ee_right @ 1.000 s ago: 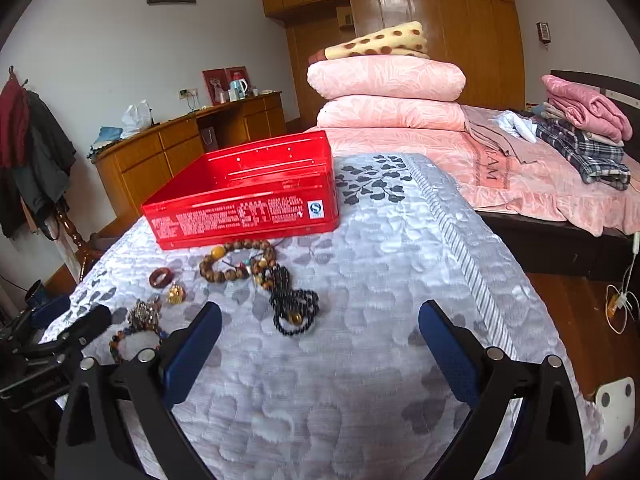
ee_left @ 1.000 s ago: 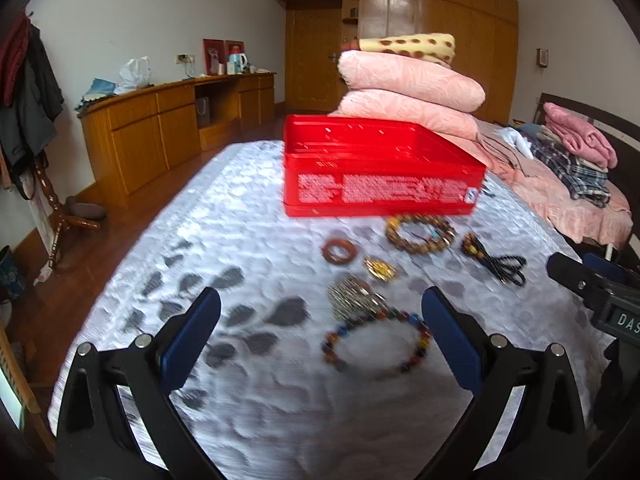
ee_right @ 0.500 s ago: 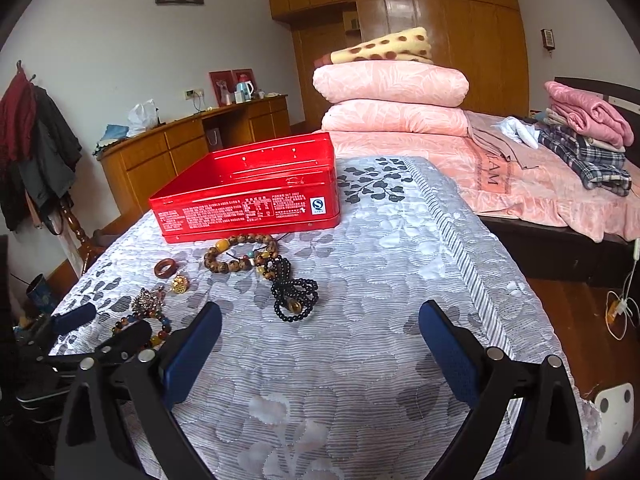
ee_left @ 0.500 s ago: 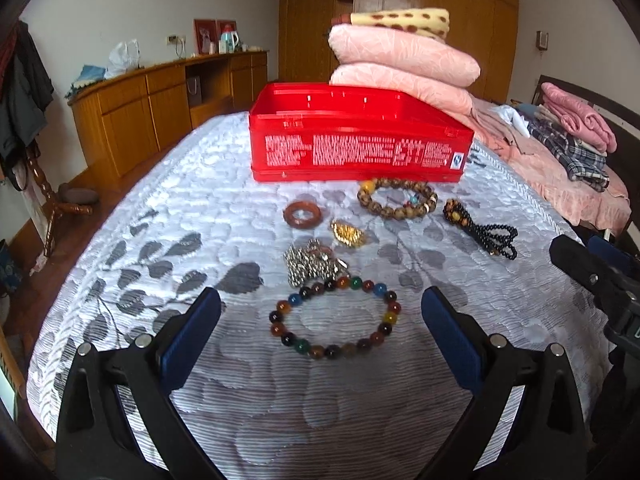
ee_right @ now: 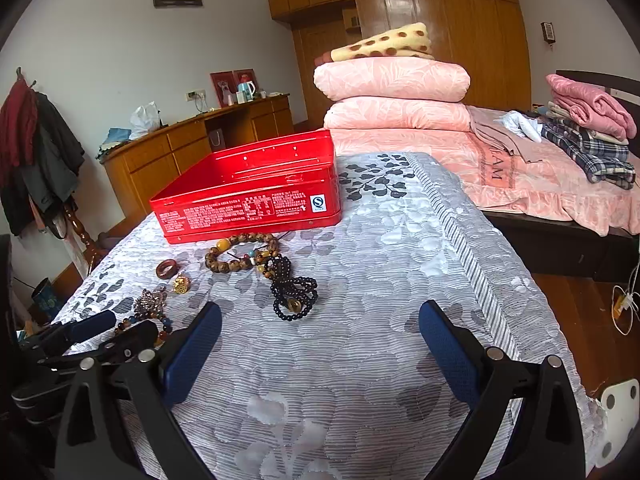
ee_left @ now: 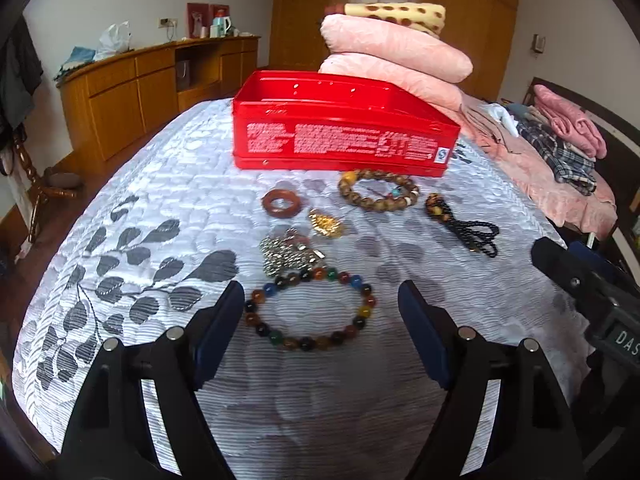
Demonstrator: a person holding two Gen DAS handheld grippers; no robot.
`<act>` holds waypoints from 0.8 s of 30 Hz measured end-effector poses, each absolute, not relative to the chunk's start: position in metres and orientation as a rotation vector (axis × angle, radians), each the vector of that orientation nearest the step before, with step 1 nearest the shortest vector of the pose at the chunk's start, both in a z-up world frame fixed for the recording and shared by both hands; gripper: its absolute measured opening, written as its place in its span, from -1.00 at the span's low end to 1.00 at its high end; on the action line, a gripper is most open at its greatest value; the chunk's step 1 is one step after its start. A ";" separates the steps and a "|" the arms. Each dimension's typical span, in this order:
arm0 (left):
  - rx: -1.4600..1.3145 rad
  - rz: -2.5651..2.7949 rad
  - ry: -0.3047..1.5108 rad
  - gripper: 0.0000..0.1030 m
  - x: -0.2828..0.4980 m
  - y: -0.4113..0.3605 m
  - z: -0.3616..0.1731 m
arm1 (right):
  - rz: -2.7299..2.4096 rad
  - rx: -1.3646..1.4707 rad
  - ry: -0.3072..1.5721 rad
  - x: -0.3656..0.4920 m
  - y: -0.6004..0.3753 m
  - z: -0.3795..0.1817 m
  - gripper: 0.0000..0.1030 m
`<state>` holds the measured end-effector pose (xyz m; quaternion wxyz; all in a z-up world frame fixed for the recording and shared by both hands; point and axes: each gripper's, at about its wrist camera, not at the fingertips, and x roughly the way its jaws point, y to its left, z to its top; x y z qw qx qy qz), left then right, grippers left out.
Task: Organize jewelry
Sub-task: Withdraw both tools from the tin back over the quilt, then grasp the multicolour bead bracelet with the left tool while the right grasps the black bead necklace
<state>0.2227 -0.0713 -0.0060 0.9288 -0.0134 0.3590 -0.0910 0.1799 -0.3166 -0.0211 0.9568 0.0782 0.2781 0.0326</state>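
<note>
Left tool point(ee_left: 321, 312) | jaws closing, nothing pinched yet | bead bracelet point(ee_left: 310, 308) flat between pads, nearer than red tin point(ee_left: 340, 140) | right tool point(ee_right: 320, 344) spread, idle

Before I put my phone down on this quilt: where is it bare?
Bare: the striped stretch right of the black bead strand, under the right tongs, and the leaf-print area left of the reddish ring. Crowded: from the red tin to the multicoloured bracelet, where the left tongs are closing.
</note>
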 end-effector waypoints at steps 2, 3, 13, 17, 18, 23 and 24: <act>-0.017 -0.193 0.725 0.47 0.221 -0.076 -0.004 | 0.064 0.153 0.563 0.179 -0.317 -0.021 0.88; -0.017 -0.200 0.725 0.41 0.221 -0.078 -0.004 | 0.063 0.152 0.562 0.179 -0.317 -0.021 0.88; -0.011 -0.246 0.785 -0.03 0.229 -0.096 -0.018 | 0.072 0.164 0.560 0.176 -0.324 -0.021 0.87; 0.005 -0.230 0.792 -0.19 0.230 -0.097 -0.020 | 0.079 0.160 0.567 0.176 -0.324 -0.022 0.87; 0.006 -0.223 0.792 -0.33 0.231 -0.096 -0.020 | 0.080 0.159 0.569 0.177 -0.323 -0.022 0.87; -0.056 -0.224 0.785 -0.80 0.233 -0.079 -0.020 | 0.099 0.166 0.579 0.179 -0.320 -0.021 0.87; -0.063 -0.224 0.785 -0.84 0.233 -0.076 -0.020 | 0.103 0.168 0.581 0.180 -0.319 -0.021 0.87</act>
